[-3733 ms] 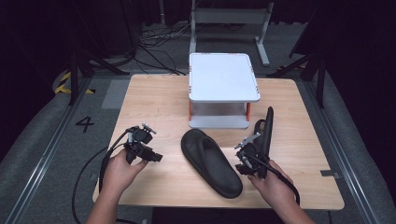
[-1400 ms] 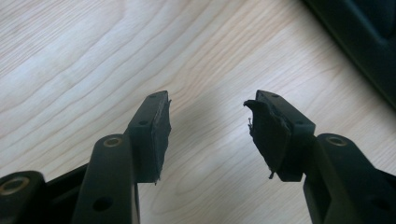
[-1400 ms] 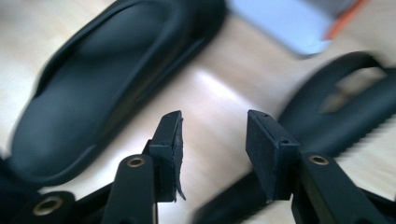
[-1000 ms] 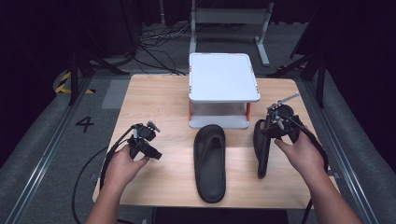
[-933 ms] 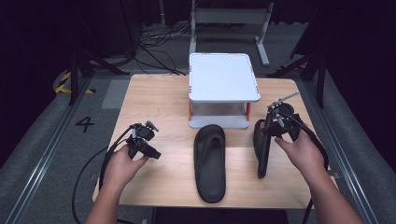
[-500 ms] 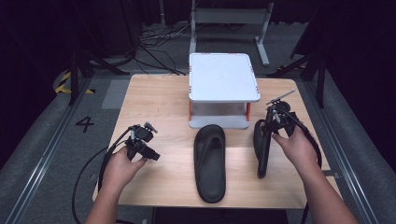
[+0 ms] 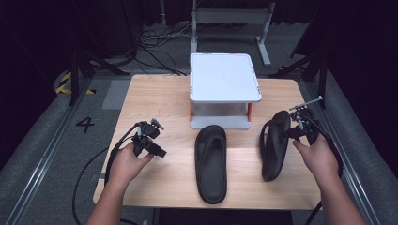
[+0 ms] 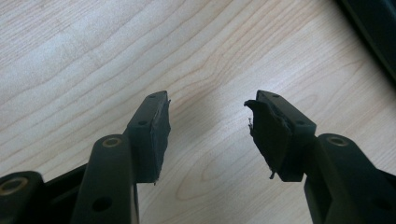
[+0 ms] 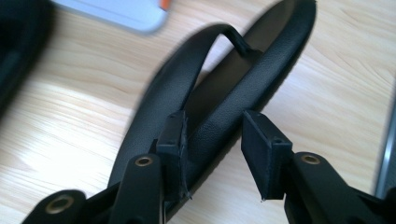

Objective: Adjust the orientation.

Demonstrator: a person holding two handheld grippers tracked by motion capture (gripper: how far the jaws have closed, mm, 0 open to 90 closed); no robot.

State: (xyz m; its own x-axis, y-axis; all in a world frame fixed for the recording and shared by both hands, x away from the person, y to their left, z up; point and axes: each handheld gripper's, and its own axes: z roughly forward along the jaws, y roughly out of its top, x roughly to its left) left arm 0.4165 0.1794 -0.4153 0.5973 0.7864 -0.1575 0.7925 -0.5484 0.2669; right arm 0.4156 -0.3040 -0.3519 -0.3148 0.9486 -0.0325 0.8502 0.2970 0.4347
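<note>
Since the frame a second before, the right tool (image 7: 292,132) had shifted slightly toward the upper right of the high view, and the sandal (image 7: 274,144) it was working on had tipped onto its edge. Its jaws had just been closing, with the sandal's sole between them; in the right gripper view one pad (image 9: 172,142) touched the sole (image 9: 224,112) while the other stood just off it, so it was not yet clenched. The left tool (image 7: 148,139) sat released over bare wood at lower left, nothing between its pads (image 8: 159,135).

The surface (image 7: 155,93) had open room along its left half and behind the left hand (image 7: 124,161). At right, the tilted sandal lay near the right edge. A second sandal (image 7: 211,161) lay flat at centre, its toe just before the white stand (image 7: 225,77), well apart from the left tool.

The right gripper view showed the strap (image 9: 205,46) arching clear of the sole, and a blurred corner of the stand at top left. The high view showed both sandals together.
</note>
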